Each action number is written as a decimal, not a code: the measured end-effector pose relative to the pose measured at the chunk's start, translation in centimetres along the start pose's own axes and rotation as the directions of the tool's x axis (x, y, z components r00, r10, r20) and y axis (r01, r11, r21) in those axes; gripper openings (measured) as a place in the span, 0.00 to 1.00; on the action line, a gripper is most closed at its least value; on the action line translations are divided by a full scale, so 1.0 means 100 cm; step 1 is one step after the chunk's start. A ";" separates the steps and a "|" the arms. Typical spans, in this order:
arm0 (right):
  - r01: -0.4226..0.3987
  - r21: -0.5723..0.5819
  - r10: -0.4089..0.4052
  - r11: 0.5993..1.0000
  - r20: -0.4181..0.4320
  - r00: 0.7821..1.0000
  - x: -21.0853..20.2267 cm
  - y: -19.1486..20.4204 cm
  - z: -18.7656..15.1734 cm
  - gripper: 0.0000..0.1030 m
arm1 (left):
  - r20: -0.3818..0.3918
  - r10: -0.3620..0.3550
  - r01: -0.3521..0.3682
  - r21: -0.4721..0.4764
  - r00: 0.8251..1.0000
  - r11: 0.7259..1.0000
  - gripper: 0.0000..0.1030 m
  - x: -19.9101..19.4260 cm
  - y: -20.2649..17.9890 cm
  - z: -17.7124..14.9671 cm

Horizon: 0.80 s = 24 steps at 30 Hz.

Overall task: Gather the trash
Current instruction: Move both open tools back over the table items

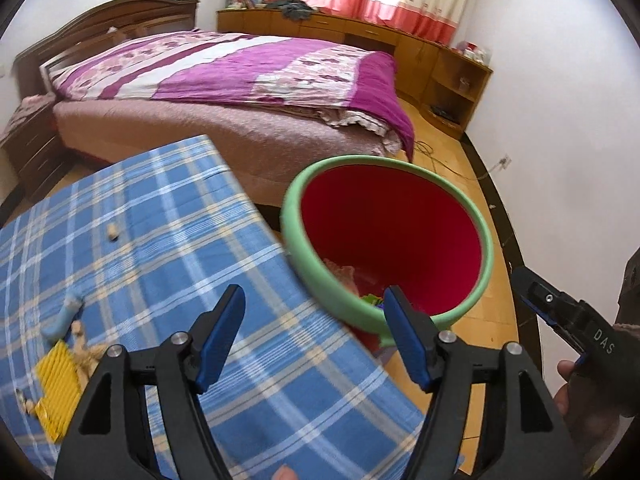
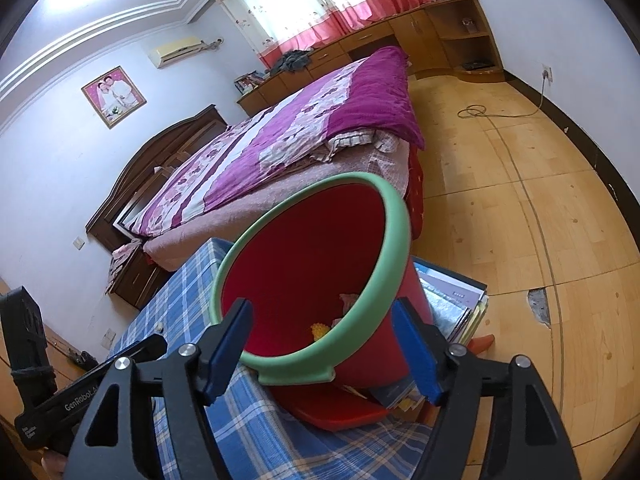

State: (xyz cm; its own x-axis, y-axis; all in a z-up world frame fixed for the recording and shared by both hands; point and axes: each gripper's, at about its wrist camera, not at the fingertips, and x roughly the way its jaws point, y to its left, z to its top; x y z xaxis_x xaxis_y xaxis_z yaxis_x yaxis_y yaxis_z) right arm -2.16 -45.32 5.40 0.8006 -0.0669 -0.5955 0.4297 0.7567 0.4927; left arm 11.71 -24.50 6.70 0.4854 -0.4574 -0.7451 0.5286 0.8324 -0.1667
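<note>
A red bin with a green rim (image 1: 298, 256) stands at the right edge of the blue plaid table (image 1: 180, 240), its mouth facing me. Inside lie beige scraps (image 1: 344, 276) and a yellow-green piece (image 2: 320, 330). My left gripper (image 1: 315, 294) is open just before the rim, with nothing between its pads. In the right wrist view the bin's rim (image 2: 396, 248) fills the middle. My right gripper (image 2: 323, 305) is open close to it, and its pads do not touch it. On the cloth at the left lie a yellow wrapper (image 1: 56, 392), a light blue piece (image 1: 66, 314) and a small beige bit (image 1: 113, 233).
A bed with a purple quilt (image 1: 240, 80) stands behind the table. Under the bin lie a stack of folders (image 2: 460, 300) and a red flat piece (image 2: 332, 412). A cable (image 2: 476, 112) lies coiled on the wooden floor. Wooden cabinets (image 1: 400, 40) line the far wall.
</note>
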 end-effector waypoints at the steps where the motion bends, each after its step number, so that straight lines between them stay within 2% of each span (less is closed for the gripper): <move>1: -0.005 -0.003 0.005 1.000 -0.004 1.000 0.000 0.002 -0.002 0.72 | -0.001 0.007 -0.007 -0.014 1.000 1.000 0.69 -0.003 0.006 -0.003; 12: -0.049 -0.056 0.046 0.997 -0.047 0.998 0.004 0.032 -0.017 0.74 | 0.000 0.116 -0.115 -0.126 0.993 0.985 0.69 -0.030 0.061 -0.031; 24: -0.076 -0.109 0.066 0.991 -0.092 0.994 0.008 0.058 -0.036 0.75 | -0.004 0.241 -0.235 -0.239 0.971 0.942 0.69 -0.059 0.123 -0.066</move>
State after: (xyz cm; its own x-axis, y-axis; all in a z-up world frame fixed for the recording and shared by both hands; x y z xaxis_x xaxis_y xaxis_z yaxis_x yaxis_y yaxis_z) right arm -0.57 -38.66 5.48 0.7854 0.0432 -0.6175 0.3196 0.8260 0.4643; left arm 10.75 -9.55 4.78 0.5953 -0.2422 -0.7662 0.2176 0.9665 -0.1364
